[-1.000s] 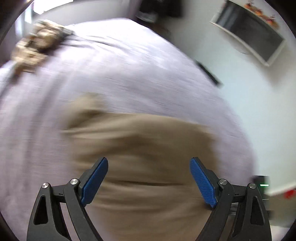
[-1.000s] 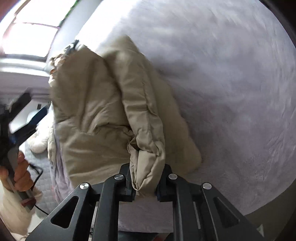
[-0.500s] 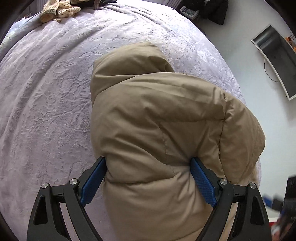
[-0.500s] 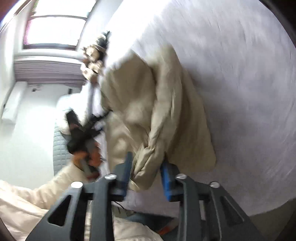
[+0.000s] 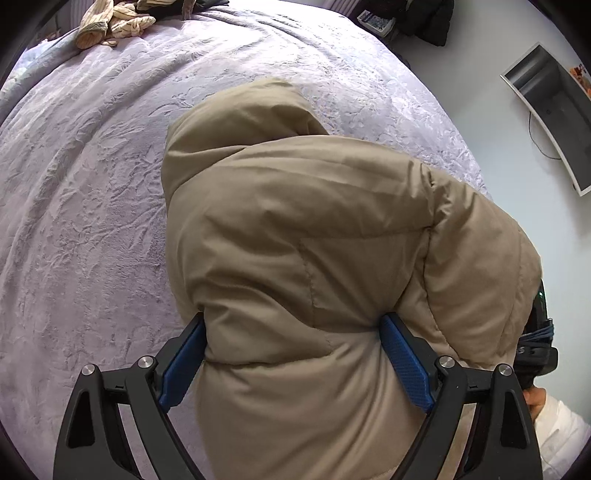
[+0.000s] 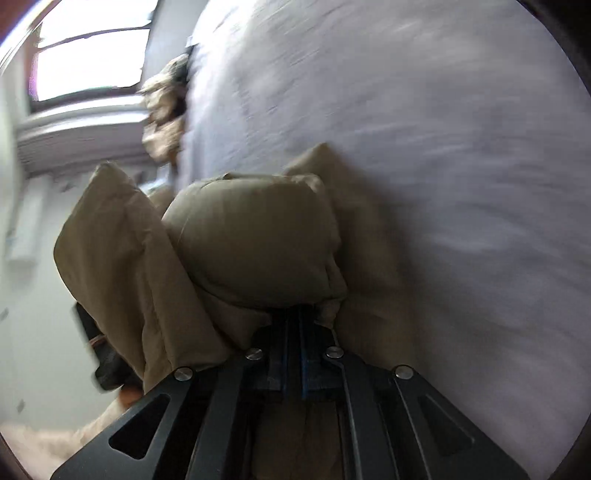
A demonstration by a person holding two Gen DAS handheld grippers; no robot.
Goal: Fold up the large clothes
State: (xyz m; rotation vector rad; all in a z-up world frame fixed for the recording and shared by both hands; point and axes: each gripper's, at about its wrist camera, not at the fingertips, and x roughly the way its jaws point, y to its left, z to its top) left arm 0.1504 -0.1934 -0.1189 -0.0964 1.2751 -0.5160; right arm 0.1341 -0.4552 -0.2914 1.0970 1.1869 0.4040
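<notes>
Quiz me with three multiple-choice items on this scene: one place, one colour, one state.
1. Where do the striped clothes lie?
A. at the bed's far edge
B. on the jacket
C. on the floor
2. What colour is the jacket?
A. black
B. tan
C. red
3. How does the left gripper stand?
A. shut, empty
B. open, clear of the jacket
C. clamped on the jacket

1 A: they lie at the far edge, apart from the jacket.
2 B: the padded cloth is tan.
3 C: its blue pads press into the jacket's sides.
</notes>
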